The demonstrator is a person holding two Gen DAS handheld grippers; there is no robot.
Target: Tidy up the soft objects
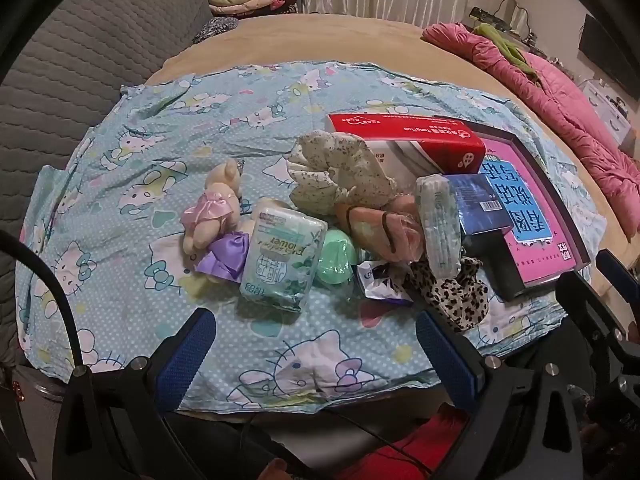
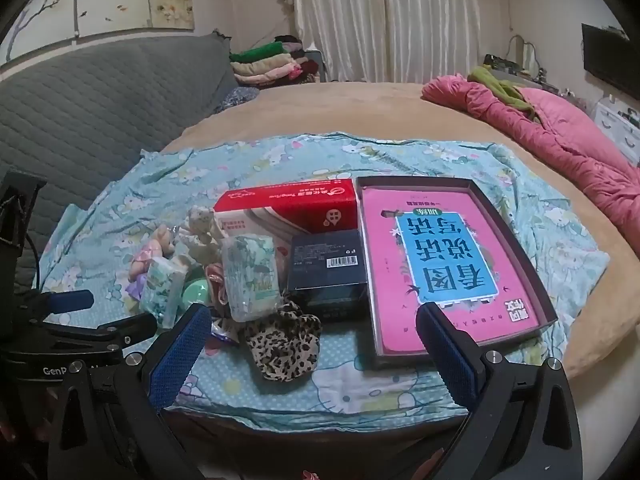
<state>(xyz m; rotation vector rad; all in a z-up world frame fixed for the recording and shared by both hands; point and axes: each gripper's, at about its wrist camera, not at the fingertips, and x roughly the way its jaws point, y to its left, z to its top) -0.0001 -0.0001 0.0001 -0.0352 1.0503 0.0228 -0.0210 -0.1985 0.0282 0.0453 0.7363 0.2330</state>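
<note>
Tissue pack (image 1: 280,256) long axis toward camera, tilted left, L gripper (image 1: 316,344) & R gripper (image 2: 314,344) both released

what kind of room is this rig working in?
Most likely a bedroom. The items sit on a cartoon-print sheet spread over a large bed, with a pink quilt bunched at its far side, folded clothes stacked by the curtains, and a grey padded headboard.

The left gripper (image 1: 316,344) hangs wide open and empty over a tissue pack (image 1: 282,264), plush bear (image 1: 214,210) and leopard scrunchie (image 1: 456,292) on the bed (image 1: 320,40).
</note>
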